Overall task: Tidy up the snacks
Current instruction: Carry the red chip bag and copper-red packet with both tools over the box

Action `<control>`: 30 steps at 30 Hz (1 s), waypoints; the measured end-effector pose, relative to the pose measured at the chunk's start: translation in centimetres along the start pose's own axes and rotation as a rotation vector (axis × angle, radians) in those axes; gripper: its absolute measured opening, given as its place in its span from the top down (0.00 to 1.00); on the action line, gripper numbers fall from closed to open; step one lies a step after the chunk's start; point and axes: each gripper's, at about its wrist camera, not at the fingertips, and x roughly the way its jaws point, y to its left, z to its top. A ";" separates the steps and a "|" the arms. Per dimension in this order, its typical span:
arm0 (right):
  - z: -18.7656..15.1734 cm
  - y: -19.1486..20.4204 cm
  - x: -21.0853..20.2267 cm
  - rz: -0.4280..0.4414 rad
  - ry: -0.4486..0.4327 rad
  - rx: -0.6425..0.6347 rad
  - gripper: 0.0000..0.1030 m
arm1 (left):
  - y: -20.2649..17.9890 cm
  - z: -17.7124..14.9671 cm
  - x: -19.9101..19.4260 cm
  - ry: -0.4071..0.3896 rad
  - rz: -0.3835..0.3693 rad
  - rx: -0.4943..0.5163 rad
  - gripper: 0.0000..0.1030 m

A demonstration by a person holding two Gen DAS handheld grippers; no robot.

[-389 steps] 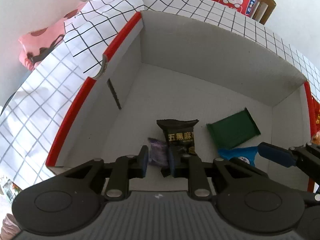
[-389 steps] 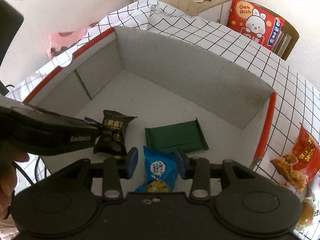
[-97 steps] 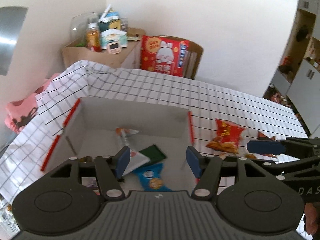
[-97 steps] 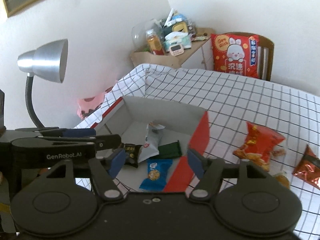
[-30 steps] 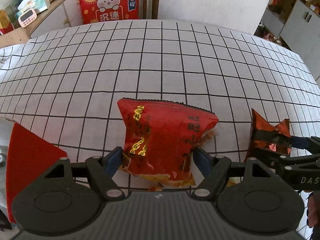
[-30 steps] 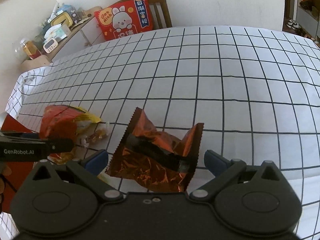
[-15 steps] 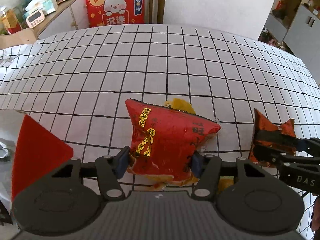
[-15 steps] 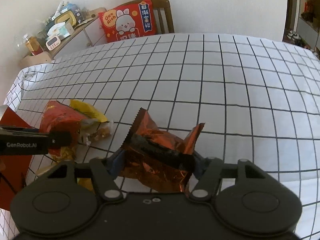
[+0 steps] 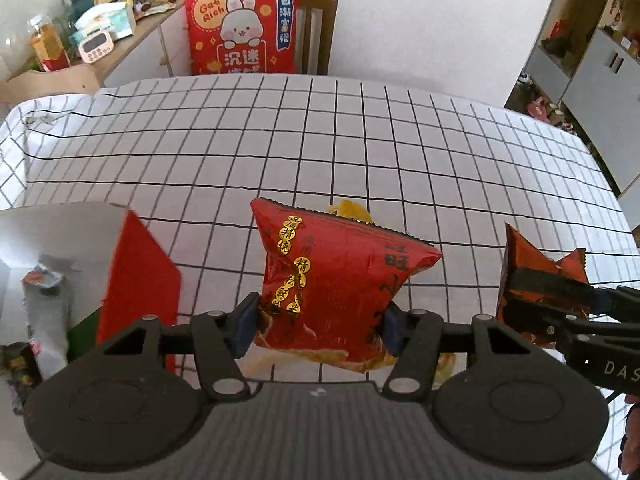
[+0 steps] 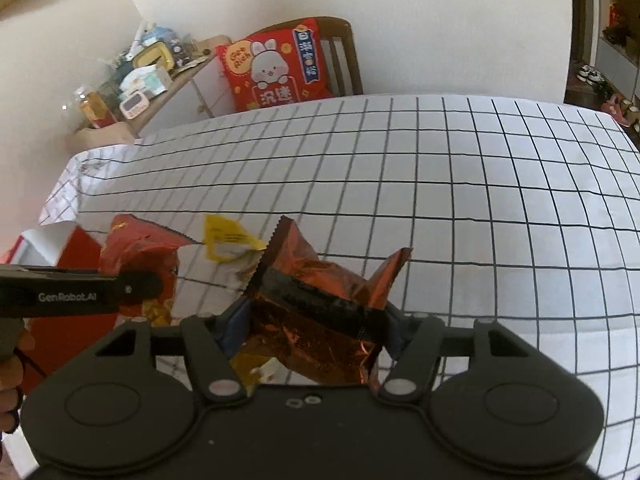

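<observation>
White gridded cloth covers the worktop (image 9: 360, 152). Two tools each clamp one packet above it: the left tool (image 9: 318, 326) pinches a red snack bag (image 9: 340, 280), the right tool (image 10: 312, 332) a copper foil packet (image 10: 320, 312). One yellow packet (image 10: 228, 240) lies beyond them, and one red-flapped box (image 9: 136, 280) stands at the left.
</observation>
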 end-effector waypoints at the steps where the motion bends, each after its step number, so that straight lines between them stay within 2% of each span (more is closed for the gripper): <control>1: 0.0 0.4 -0.4 0.005 0.000 -0.005 0.38 | 0.2 -0.1 -0.8 -0.004 -0.005 -0.004 0.43; 9: -0.1 3.9 -4.4 0.062 -0.010 -0.049 0.38 | 2.3 -1.1 -6.0 -0.047 -0.025 -0.044 0.43; 15: -0.1 7.0 -6.3 0.116 -0.022 -0.082 0.37 | 4.3 -2.4 -9.0 -0.053 -0.004 -0.069 0.43; 30: -0.9 15.9 -7.1 0.216 -0.018 -0.183 0.37 | 12.2 -5.2 -14.2 -0.082 0.057 -0.187 0.43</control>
